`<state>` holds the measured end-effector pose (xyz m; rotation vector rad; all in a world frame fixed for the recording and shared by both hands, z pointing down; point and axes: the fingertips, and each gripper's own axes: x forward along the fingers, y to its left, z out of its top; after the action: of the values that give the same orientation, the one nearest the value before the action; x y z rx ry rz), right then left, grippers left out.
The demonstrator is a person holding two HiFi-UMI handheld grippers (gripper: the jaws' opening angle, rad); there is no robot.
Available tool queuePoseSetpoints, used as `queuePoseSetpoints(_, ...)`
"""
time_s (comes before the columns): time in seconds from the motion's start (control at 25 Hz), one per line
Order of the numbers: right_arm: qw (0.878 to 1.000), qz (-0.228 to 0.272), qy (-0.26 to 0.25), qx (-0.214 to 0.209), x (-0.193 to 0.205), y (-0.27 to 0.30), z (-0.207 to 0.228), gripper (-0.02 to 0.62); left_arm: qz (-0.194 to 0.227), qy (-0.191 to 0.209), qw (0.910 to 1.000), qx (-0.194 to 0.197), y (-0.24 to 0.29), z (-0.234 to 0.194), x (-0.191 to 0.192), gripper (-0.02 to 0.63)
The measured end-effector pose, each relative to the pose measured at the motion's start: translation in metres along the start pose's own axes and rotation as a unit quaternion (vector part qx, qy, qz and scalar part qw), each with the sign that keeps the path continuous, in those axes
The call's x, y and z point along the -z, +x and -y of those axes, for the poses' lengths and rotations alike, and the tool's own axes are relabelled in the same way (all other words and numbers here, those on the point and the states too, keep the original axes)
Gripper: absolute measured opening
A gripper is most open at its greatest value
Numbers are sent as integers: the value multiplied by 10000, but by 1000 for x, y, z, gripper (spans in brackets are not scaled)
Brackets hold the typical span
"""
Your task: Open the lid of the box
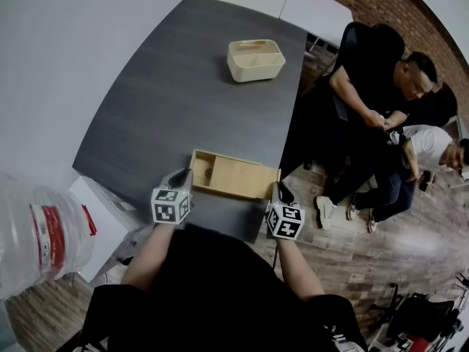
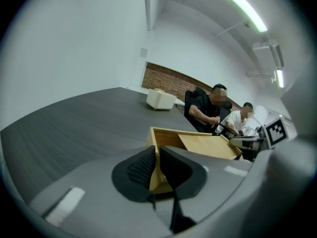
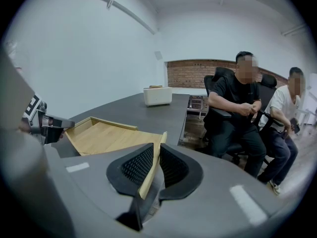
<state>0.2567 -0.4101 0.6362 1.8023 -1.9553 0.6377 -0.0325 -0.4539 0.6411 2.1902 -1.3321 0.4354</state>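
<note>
At the near edge of the dark grey table (image 1: 183,86): flat pale wooden box (image 1: 227,157), sliding lid (image 1: 245,178) partly drawn. Left gripper (image 2: 155,168) clamps its left end wall. Right gripper (image 3: 153,163) clamps the thin right end. Likely light, rigid, smooth; pinch edges only.

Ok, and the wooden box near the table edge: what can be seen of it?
The wooden box is flat, rectangular, of pale bare-looking wood, lying level near the front edge of the dark grey table. Its sliding lid is drawn partly to the right, leaving the left end open. The left gripper is shut on the box's left end wall, the right gripper on the lid's right edge.
</note>
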Motion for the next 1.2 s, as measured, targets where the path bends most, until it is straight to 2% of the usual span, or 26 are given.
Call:
queuePoseSetpoints(0.44, 9997, 43, 39, 246, 3, -5, 17, 40, -105, 22, 9999, 15, 0, -1, 1, 28)
queuePoseSetpoints(0.6, 9996, 51, 23, 292, 4, -7, 22, 38, -281, -49, 9996, 79, 2, -2, 0, 29)
queuePoseSetpoints(0.8, 9991, 41, 25, 412, 4, -8, 31, 37, -452, 66, 9990, 26, 3, -2, 0, 29)
queuePoseSetpoints(1.04, 9982, 46, -152, 586, 6, -13, 45, 35, -497, 112, 9987, 21, 3, -2, 0, 29)
queuePoseSetpoints(1.2, 9974, 43, -94, 717, 8, -15, 56, 32, -520, 140, 9985, 18, 3, -2, 0, 31)
